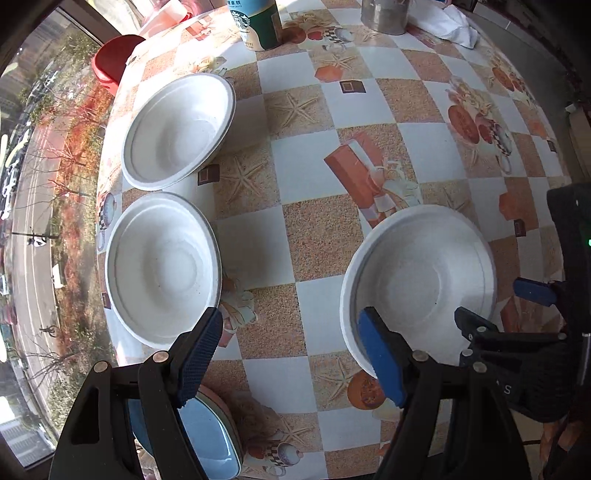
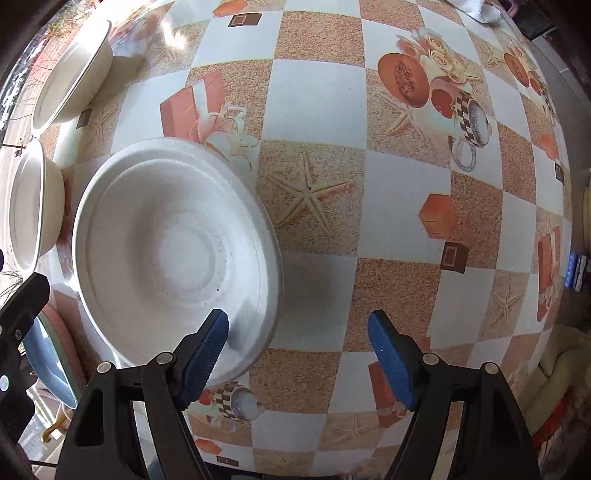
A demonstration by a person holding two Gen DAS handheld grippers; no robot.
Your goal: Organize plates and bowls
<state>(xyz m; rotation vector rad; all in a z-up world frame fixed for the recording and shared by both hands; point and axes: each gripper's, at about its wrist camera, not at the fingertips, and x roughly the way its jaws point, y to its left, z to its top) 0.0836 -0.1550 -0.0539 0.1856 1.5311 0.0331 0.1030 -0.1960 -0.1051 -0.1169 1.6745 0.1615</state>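
Three white bowls stand on the patterned table. In the left wrist view the near right bowl [image 1: 421,280] lies by my right gripper [image 1: 495,302], which straddles its right rim, open. Two more bowls stand at the left, one far [image 1: 177,129] and one near [image 1: 162,269]. A blue plate [image 1: 207,435] lies under my open left gripper [image 1: 291,365]. In the right wrist view my open right gripper [image 2: 299,354] has its left finger [image 2: 207,350] inside the near bowl [image 2: 173,254] and its right finger outside. The other two bowls [image 2: 70,74] [image 2: 33,206] sit at the left edge.
A Starbucks can [image 1: 255,22], a metal cup [image 1: 384,14] and a white cloth [image 1: 450,26] stand at the table's far side. A red stool [image 1: 114,59] is beyond the left edge. The blue plate [image 2: 48,354] rests on pink plates at the near-left corner.
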